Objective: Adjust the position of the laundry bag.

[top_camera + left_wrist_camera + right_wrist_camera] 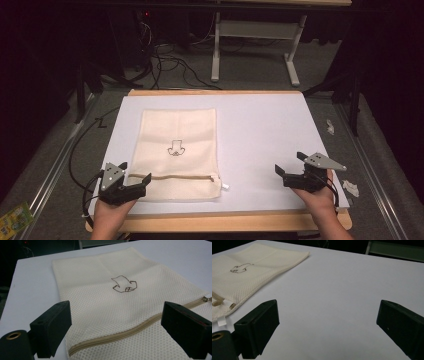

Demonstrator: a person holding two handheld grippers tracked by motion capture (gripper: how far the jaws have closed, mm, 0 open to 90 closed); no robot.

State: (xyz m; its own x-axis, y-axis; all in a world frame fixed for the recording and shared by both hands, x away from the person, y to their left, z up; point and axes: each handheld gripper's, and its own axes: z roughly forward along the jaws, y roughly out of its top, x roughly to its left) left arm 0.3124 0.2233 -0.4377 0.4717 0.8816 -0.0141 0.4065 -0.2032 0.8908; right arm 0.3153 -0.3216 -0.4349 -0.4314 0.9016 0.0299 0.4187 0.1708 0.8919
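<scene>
A cream mesh laundry bag [178,152] lies flat on the white top of the desk [265,130], and serves here as the landmark. It carries a small dark outline emblem [175,148] near its middle and a tan zipper [172,176] running across it close to its near edge; the zipper is drawn shut, with its white pull tab [225,186] sticking out past the bag's right edge. The bag looks flat, and what is inside it, if anything, cannot be made out through the mesh. The left hand-held gripper [135,184] sits at the bag's near left corner, its jaws standing wide apart over the zipper's left end, with the fabric between them but not pinched. The right hand-held gripper [287,172] is well to the right of the bag, above bare desk, its jaws likewise spread apart and holding nothing. To the right of the bag, beyond the desk's edge, scraps of crumpled white paper [350,188] lie on the grey floor.
</scene>
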